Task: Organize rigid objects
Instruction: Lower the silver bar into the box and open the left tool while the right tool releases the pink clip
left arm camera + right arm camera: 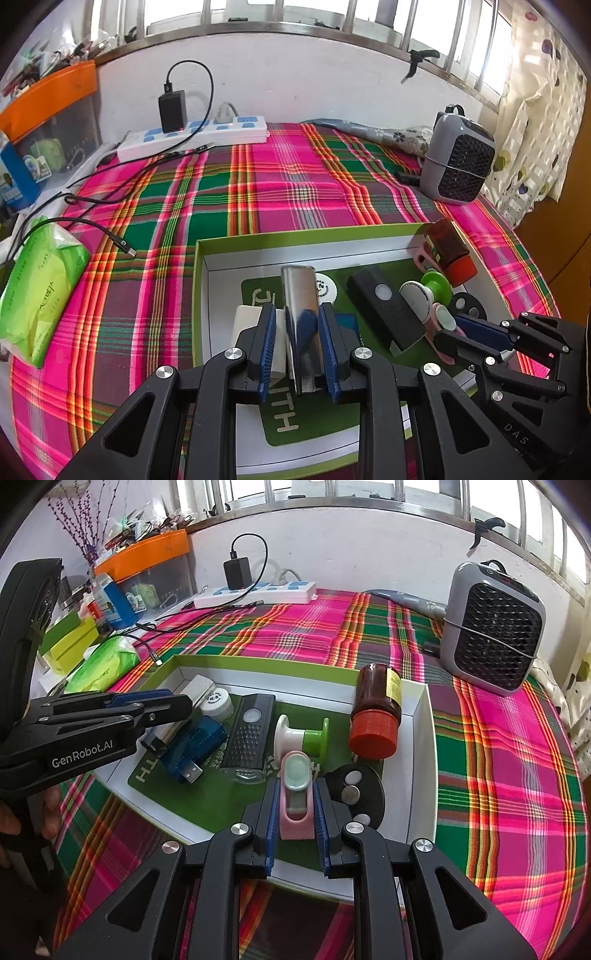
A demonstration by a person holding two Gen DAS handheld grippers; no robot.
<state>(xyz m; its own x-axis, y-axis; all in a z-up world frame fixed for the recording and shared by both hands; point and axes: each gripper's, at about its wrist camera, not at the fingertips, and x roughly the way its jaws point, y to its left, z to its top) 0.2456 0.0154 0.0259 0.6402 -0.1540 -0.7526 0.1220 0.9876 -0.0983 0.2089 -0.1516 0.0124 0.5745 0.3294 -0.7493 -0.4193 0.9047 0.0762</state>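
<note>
Left wrist view looks over a worktop draped in pink, green and orange plaid cloth, which runs bare ahead of the left hand-held gripper up to a white wall under a barred window. Against that wall lies a white power strip with a black charger plugged in, cables trailing leftward. Far right of it stands a grey fan heater, with a spotted curtain beyond. To the left, a green tissue pack lies at the cloth's edge.

Directly beneath both grippers sits the shallow tray, white-walled with a green rim; its green liner shows the letters "ITH". The tray is crowded at its right half, leaving little room between things. A brown bottle with a red cap and yellow label leans on the tray's right wall. Left of it lie a black remote-like box, a white-and-green spool, a blue USB adapter and a black disc with round buttons.

The left hand-held gripper is clamped on a shiny metal piece, held above the tray's left part; its side reads "GenRobot.AI". The right hand-held gripper pinches a pink clip-like piece with a pale oval top, at the tray's near edge.
</note>
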